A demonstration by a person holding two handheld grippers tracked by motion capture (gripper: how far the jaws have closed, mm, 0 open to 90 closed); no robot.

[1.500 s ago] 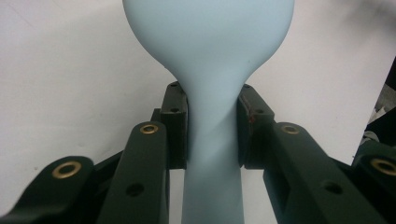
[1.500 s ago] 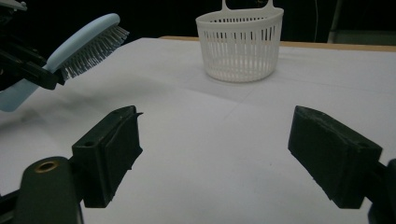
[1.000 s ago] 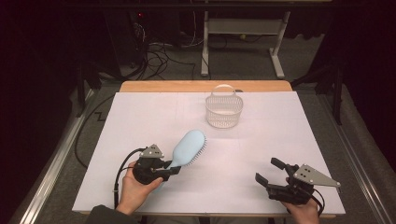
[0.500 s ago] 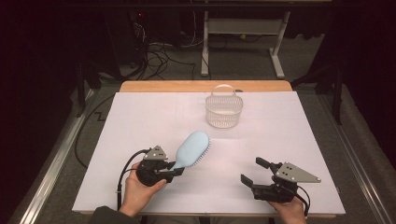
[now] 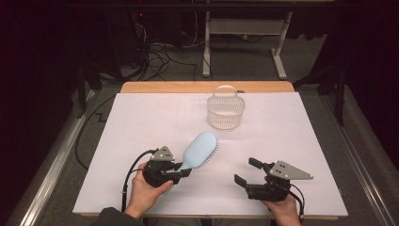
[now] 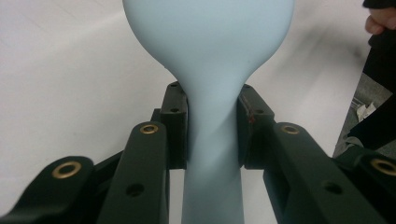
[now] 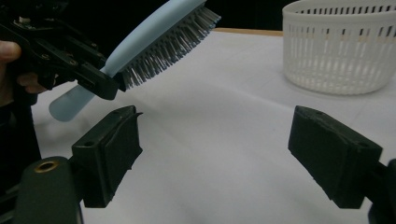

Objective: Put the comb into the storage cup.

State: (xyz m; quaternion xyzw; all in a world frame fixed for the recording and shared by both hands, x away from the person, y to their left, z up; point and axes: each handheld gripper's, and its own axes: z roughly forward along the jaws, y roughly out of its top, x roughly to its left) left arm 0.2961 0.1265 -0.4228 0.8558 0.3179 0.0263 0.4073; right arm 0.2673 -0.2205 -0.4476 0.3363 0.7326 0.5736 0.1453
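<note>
Left gripper [image 5: 181,172]: jaws clamped on the neck of the light blue hairbrush [image 5: 200,150], held above the white table [image 5: 141,122], bristles down.
Right gripper [image 5: 244,174]: jaws wide apart, empty, likely ready to help.
Basket [image 5: 226,112]: white, farther back, probably the brush's destination.

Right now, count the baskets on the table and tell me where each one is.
1. The white basket stands toward the far edge of the table, right of centre, beyond the hairbrush held in the left gripper.
</note>
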